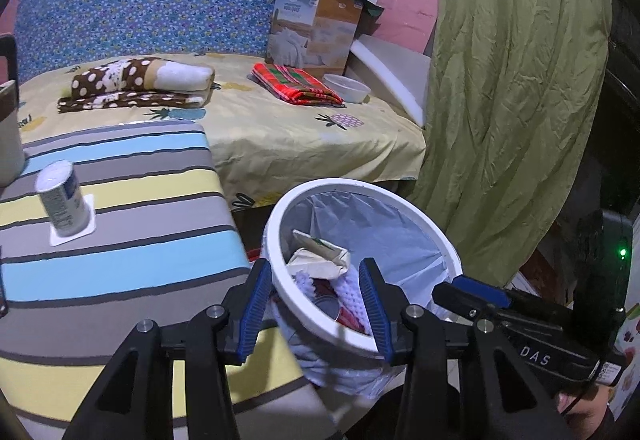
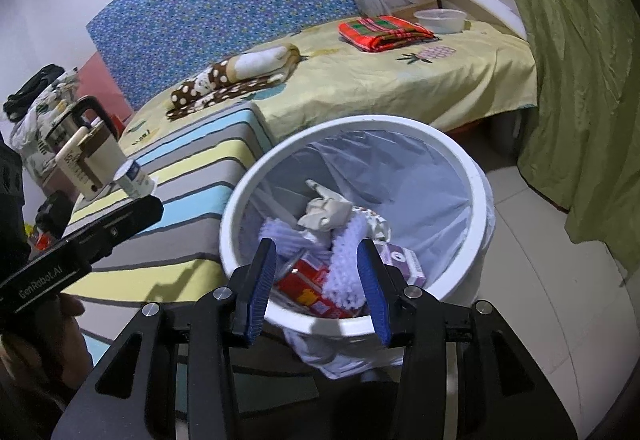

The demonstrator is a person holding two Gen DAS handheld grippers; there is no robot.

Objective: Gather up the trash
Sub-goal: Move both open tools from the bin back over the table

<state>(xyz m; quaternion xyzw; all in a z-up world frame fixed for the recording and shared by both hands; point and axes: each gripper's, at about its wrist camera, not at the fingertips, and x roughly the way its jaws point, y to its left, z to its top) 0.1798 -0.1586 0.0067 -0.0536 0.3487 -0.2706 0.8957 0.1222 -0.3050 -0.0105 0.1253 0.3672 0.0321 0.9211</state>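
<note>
A white bin (image 1: 348, 184) with a pale liner stands on the floor beside the striped table. It holds a crumpled cream carton (image 1: 320, 260), a red carton (image 2: 308, 286), a fluffy lilac piece (image 2: 348, 260), a purple carton (image 2: 404, 260) and crumpled paper (image 2: 324, 211). My left gripper (image 1: 316, 306) is open, its blue pads straddling the bin's near rim without pressing on it. My right gripper (image 2: 317, 290) is open above the bin's near rim (image 2: 380, 121), with nothing held. A white can (image 1: 62, 199) stands on the table.
The striped table (image 1: 140, 260) is left of the bin, with a kettle (image 2: 88, 155) at its far end. Behind is a bed (image 1: 280, 127) with folded cloths, a cardboard box (image 1: 316, 31) and a plastic bowl (image 1: 347, 87). A green curtain (image 1: 520, 79) hangs on the right.
</note>
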